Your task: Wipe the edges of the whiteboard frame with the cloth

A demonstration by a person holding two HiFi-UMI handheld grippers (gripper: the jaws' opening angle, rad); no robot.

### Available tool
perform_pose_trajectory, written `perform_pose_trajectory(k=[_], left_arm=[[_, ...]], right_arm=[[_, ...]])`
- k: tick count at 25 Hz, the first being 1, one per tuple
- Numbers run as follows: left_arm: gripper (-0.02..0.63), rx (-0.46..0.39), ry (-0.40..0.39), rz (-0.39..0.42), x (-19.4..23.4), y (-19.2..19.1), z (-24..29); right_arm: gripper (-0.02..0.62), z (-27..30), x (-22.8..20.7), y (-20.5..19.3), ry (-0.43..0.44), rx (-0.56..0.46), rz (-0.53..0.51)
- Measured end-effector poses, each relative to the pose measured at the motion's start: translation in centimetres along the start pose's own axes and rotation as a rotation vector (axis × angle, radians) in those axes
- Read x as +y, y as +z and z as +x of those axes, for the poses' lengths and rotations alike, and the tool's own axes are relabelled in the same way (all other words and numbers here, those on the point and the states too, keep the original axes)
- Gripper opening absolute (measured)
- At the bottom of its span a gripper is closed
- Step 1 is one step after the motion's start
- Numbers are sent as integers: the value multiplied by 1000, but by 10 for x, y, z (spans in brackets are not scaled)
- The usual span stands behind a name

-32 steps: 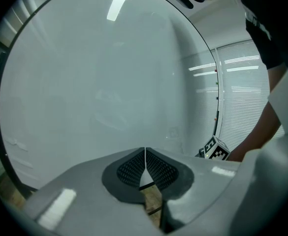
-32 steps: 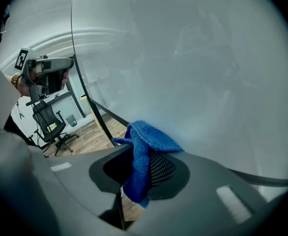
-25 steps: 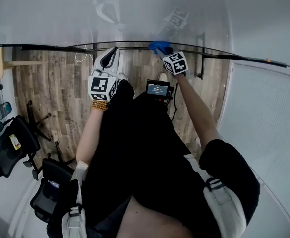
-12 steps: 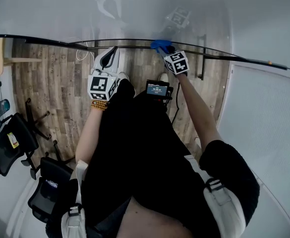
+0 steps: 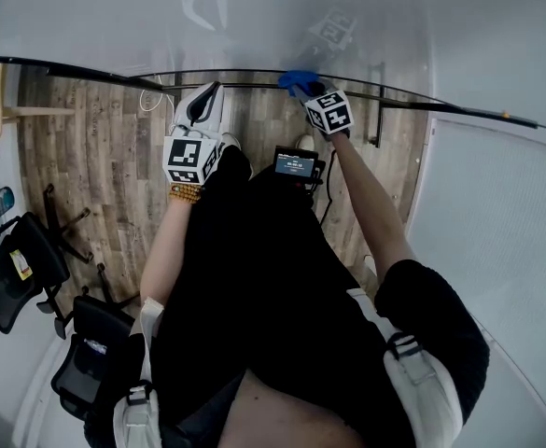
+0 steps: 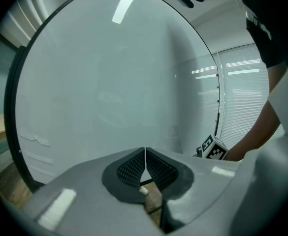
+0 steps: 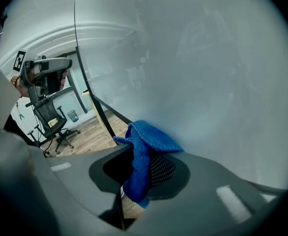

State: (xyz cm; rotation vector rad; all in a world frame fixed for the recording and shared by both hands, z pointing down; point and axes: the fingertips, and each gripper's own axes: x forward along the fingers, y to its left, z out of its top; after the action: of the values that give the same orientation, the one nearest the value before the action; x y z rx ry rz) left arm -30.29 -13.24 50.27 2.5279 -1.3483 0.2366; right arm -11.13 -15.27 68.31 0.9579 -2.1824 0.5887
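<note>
The right gripper (image 7: 141,168) is clamped on the blue cloth (image 7: 146,146), which hangs down between the pads and bunches above them against the whiteboard (image 7: 208,73). In the head view this gripper (image 5: 305,89) is at the end of a bare forearm stretched forward from a black sleeve, and the cloth (image 5: 298,82) sits on the board's dark frame (image 5: 58,66) at its lower edge. The left gripper (image 6: 145,161) has its jaws pressed together with nothing between them. It points up at the board just short of the frame, on a bent arm with a bead bracelet (image 5: 186,192) at the wrist. Only the right gripper view shows the fold of cloth pinched in the jaws, and the frame (image 7: 77,43) as a thin line running away along the board. Only the left gripper view shows the frame (image 6: 7,112) curving up the board's far side. The head view alone catches faint reflections of both grippers in the glossy board (image 5: 254,17) and a small screen (image 5: 297,166) at the person's waist. Below lies a wood-plank floor (image 5: 95,147) with 2 black office chairs (image 5: 21,269) at the left and pale blinds (image 5: 506,213) at the right.
</note>
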Motion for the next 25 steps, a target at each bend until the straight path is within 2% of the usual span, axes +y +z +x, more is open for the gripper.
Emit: perform_pose_trajectory(k=[2, 15, 25], left_arm=[[1, 1, 2, 0, 0, 0, 0], [1, -8, 55, -1, 18, -4, -14], [1, -17, 108, -28, 30, -10, -26]], right_arm=[[106, 4, 7, 4, 18, 3, -24], [106, 29, 40, 12, 91, -2, -18], [106, 42, 64, 20, 147, -1, 15]])
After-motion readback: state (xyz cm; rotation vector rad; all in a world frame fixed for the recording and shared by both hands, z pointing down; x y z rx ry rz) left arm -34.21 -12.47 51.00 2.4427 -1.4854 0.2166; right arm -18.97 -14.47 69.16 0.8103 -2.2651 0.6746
